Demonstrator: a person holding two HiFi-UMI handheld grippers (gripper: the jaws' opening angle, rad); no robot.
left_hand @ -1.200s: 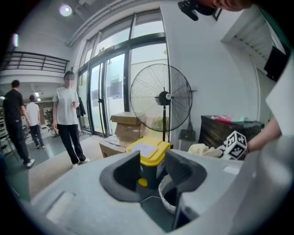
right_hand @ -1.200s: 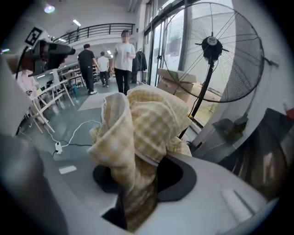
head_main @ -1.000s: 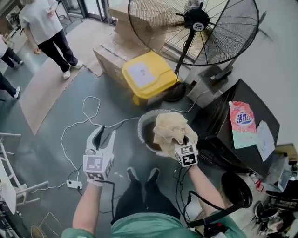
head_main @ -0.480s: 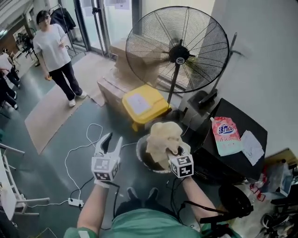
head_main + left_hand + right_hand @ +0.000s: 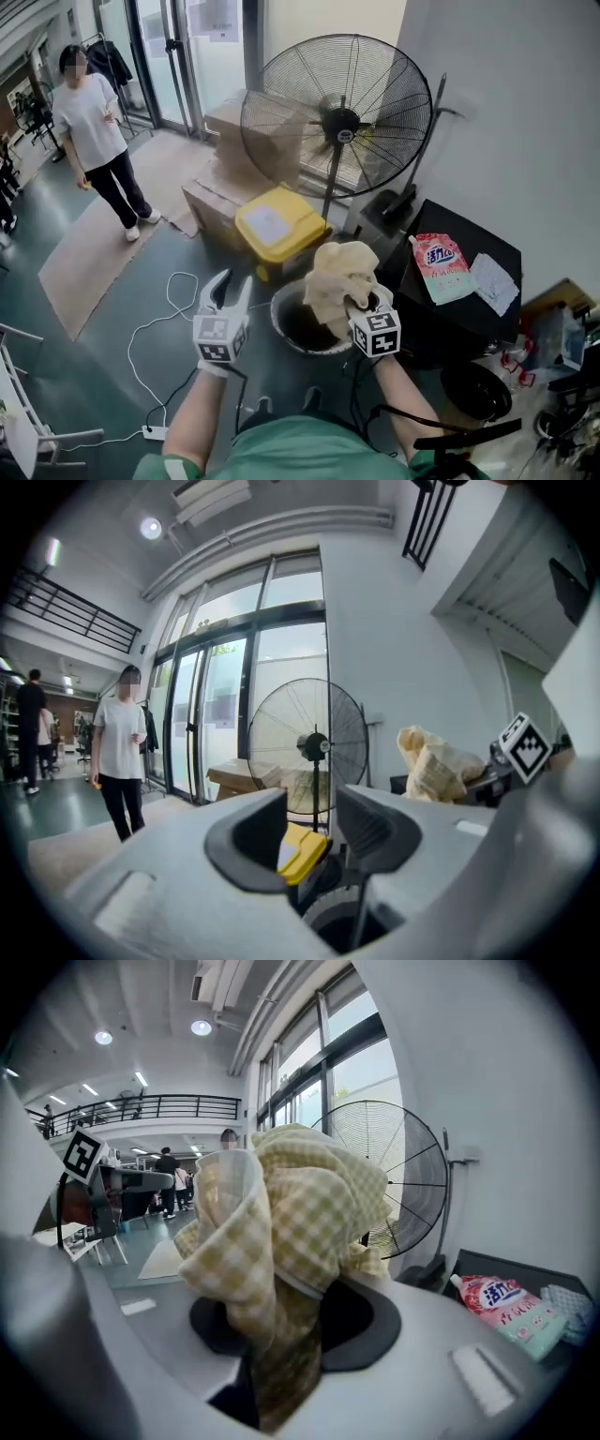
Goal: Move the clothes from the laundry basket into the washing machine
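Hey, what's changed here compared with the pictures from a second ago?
Both have risen: the right hand-held gripper has lifted the yellow checked cloth higher above the laundry basket, and the left hand-held gripper came up beside it. Unchanged: the right one stays shut on the cloth, the left one open and empty.

Grey floor (image 5: 103, 384), glass doors (image 5: 155, 56), big fan (image 5: 336, 117)

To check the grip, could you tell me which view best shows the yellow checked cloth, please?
The right gripper view: the cloth fills the frame, pinched between the right hand-held gripper's jaws. The head view shows it bunched above the basket; the left gripper view shows it small, at the right.
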